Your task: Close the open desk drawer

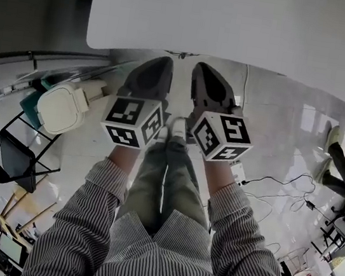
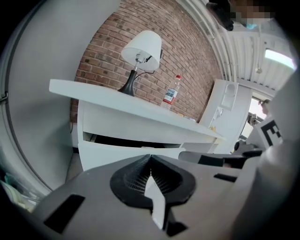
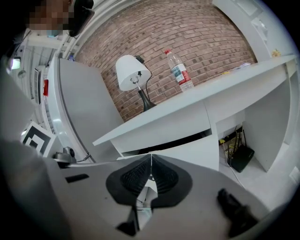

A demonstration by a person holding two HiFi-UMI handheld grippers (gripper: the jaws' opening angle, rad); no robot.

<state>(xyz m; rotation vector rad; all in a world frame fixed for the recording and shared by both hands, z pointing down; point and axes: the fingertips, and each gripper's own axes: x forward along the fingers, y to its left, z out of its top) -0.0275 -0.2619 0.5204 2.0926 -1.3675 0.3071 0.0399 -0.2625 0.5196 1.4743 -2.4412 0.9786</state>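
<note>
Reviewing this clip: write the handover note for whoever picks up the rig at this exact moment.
Left claw: shut, empty.
Right claw: shut, empty.
The two are held side by side, pointing at the desk.
Drawer: open, sticking out under the desk top, with a dark gap above its front. Neither claw appears to touch it.
Done: nothing yet.
Left: bring the claws to the drawer front and push it in until flush.
</note>
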